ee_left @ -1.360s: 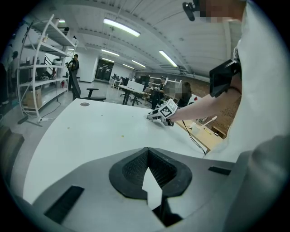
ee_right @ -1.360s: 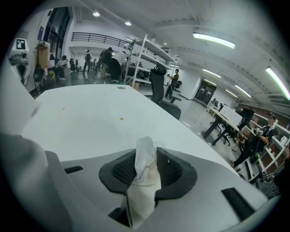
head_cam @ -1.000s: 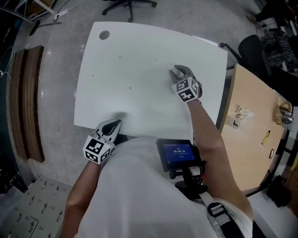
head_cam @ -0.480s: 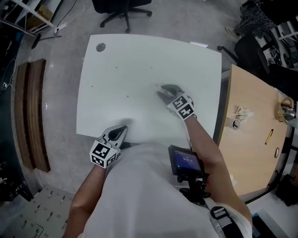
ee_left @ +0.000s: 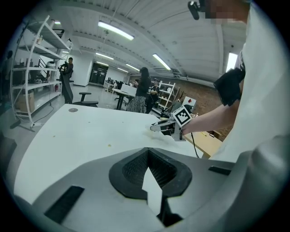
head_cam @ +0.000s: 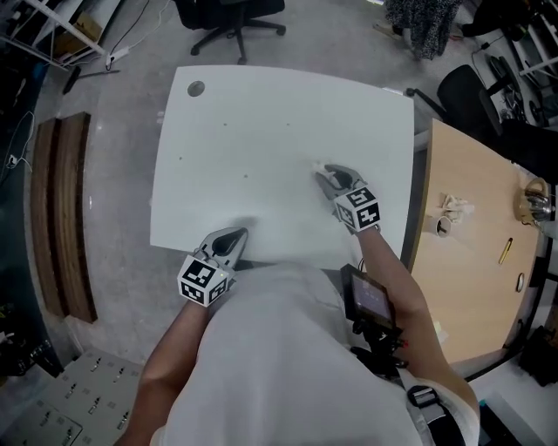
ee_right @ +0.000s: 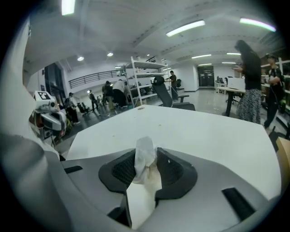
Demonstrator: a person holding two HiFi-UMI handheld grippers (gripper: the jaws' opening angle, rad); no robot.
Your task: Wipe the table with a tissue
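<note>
The white table fills the middle of the head view. My right gripper rests on its near right part, shut on a crumpled white tissue that sticks up between the pads and presses on the tabletop. The left gripper view shows that same right gripper with its marker cube, low on the table. My left gripper sits at the near edge of the table, its jaws shut with nothing between them. A few small specks dot the tabletop.
A wooden table stands at the right, carrying a crumpled tissue, a pen and small items. An office chair is beyond the far edge. A round cable hole marks the far left corner. People and shelving stand in the background.
My right gripper has slid with the tissue across the table toward the near edge and rolled at the wrist. The left gripper stays at the near edge.
</note>
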